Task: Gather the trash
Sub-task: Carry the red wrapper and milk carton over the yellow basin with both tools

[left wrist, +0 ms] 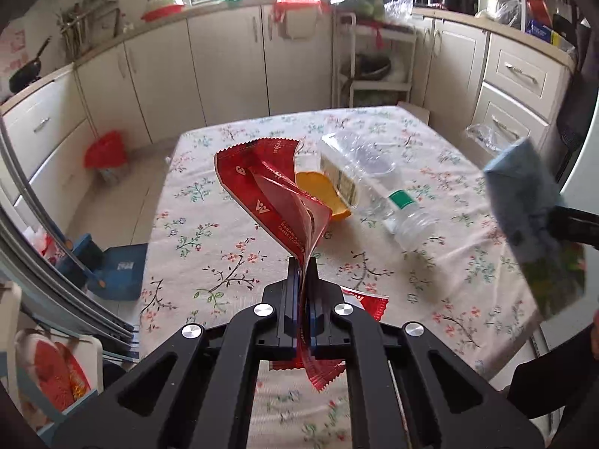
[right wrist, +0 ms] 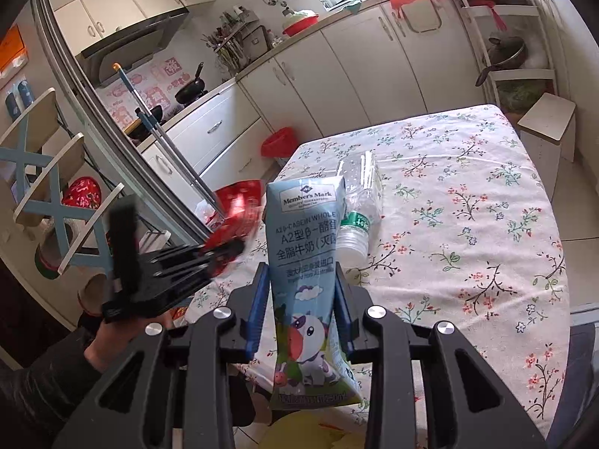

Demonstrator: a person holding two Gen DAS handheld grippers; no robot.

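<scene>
Left gripper [left wrist: 304, 265] is clamped on a red wrapper [left wrist: 269, 194], jaws pressed together with the foil sandwiched between the pads. The wrapper is lifted clear of the table [left wrist: 209, 247]; its crumpled upper part stands above the fingertips and its zigzag end hangs below them.

Right gripper [right wrist: 301, 273] is gripping a light blue milk carton [right wrist: 305, 232], blue pads on both flanks, carton upright and held above the table's near edge. In the left view the same carton [left wrist: 531, 205] sits at the right of frame, above the table's right side.

On the table, behind the wrapper: a piece of orange peel [left wrist: 329, 194] lies flat on the flowered cloth. Touching or just beside it on the right, a clear plastic bottle [left wrist: 374, 183] lies on its side, green label band near the neck. From the right view the bottle [right wrist: 359, 202] is behind the carton, near the table's middle.

Beyond the table's far left corner, a bin lined with a red bag [left wrist: 106, 149] stands on the floor by the cabinets [left wrist: 224, 63].
</scene>
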